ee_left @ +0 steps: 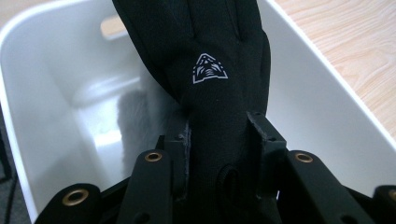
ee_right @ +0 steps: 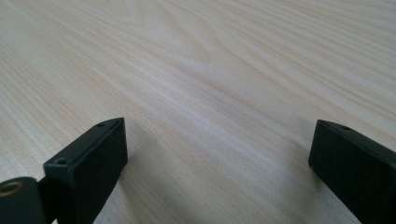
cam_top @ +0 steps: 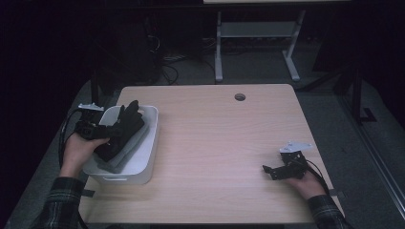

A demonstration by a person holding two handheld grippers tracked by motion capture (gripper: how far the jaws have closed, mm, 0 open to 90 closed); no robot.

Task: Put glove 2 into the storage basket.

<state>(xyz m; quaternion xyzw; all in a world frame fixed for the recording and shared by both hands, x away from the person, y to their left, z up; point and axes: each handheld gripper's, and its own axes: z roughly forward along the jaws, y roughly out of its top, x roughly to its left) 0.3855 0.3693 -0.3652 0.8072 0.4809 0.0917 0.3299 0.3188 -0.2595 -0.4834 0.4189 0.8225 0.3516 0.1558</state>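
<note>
A black glove [cam_top: 125, 125] with a white triangular logo [ee_left: 210, 69] hangs over the white bin [cam_top: 149, 143] at the table's left. My left gripper [cam_top: 112, 133] is shut on the glove's cuff end, and both pads [ee_left: 180, 140] press its sides in the left gripper view. Under the glove, a grey folded cloth [cam_top: 128, 151] lies in the bin. My right gripper [cam_top: 268, 171] rests near the table's front right corner, jaws wide apart over bare wood, nothing between the fingers [ee_right: 93, 158].
The bin's white wall [ee_left: 42, 93] stands on the light wooden table [cam_top: 219, 143], which has a round cable hole [cam_top: 239, 97] at the back. Beyond the table are a desk frame [cam_top: 253, 43] and cables on the dark floor.
</note>
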